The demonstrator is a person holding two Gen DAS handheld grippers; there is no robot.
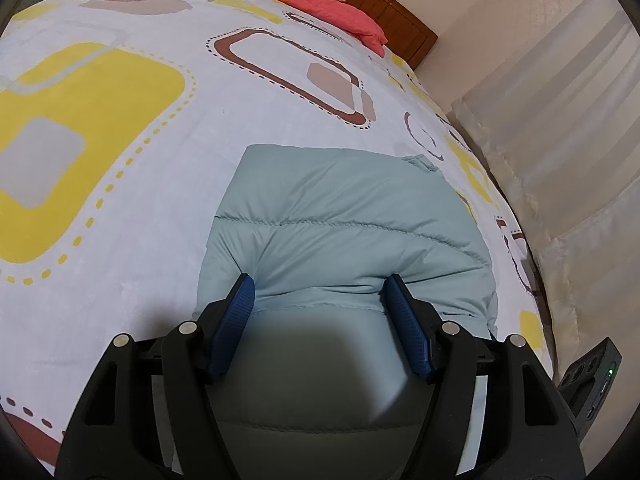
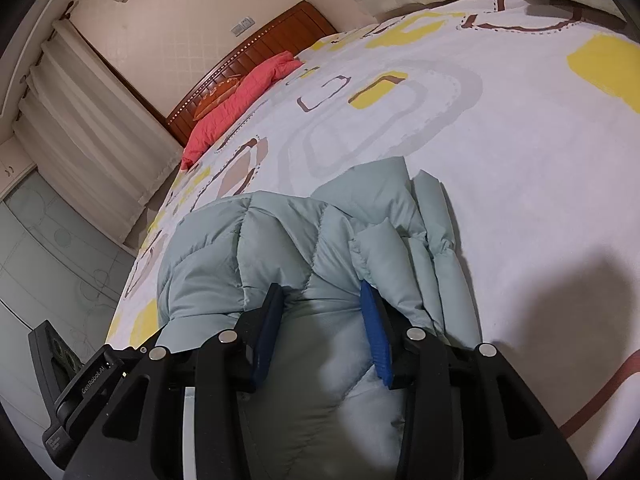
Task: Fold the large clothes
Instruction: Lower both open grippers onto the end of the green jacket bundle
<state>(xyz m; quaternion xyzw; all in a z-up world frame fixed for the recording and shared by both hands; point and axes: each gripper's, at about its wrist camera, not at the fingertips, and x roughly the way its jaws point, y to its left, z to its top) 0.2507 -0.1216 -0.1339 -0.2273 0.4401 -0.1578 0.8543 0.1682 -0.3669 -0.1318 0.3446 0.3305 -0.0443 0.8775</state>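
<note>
A pale blue-green puffer jacket [image 1: 340, 220] lies folded on the bed near its right edge. My left gripper [image 1: 320, 286] stands wide open, its blue pads [image 1: 240, 312] pressed down into the jacket's near part, with the padding bulging between them. In the right wrist view the same jacket [image 2: 248, 248] shows with a folded sleeve [image 2: 436, 232] lying along its right side. My right gripper [image 2: 320, 292] is open too, its pads [image 2: 374, 332] set on either side of a quilted ridge of the jacket.
The bed sheet [image 1: 120, 200] is white with yellow and brown shapes. A coral pillow [image 1: 320, 0] lies by the wooden headboard [image 1: 400, 16]. White curtains [image 1: 560, 100] hang past the bed's right edge. The other gripper's body [image 2: 60, 392] shows at lower left.
</note>
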